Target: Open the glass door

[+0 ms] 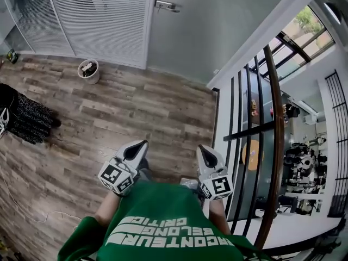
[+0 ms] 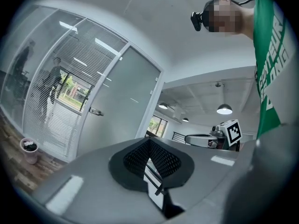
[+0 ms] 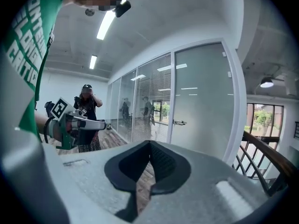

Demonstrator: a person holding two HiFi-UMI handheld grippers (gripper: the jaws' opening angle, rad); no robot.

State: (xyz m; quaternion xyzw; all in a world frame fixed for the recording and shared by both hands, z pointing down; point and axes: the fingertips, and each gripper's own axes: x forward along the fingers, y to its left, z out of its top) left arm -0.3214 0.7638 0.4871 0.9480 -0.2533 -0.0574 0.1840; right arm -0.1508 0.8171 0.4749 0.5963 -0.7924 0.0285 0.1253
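The frosted glass door stands closed at the far side of the wood floor, its metal handle on its left edge. The left gripper view shows the door and handle well ahead, and so does the right gripper view, with door and handle. My left gripper and right gripper are held close to my chest, side by side. Both are shut, with nothing between the jaws, and both are far from the door.
A glass wall with white blinds runs left of the door. A small white pot stands at its foot. A black railing with a wooden handrail borders the right side. A person in dark clothes stands at the left.
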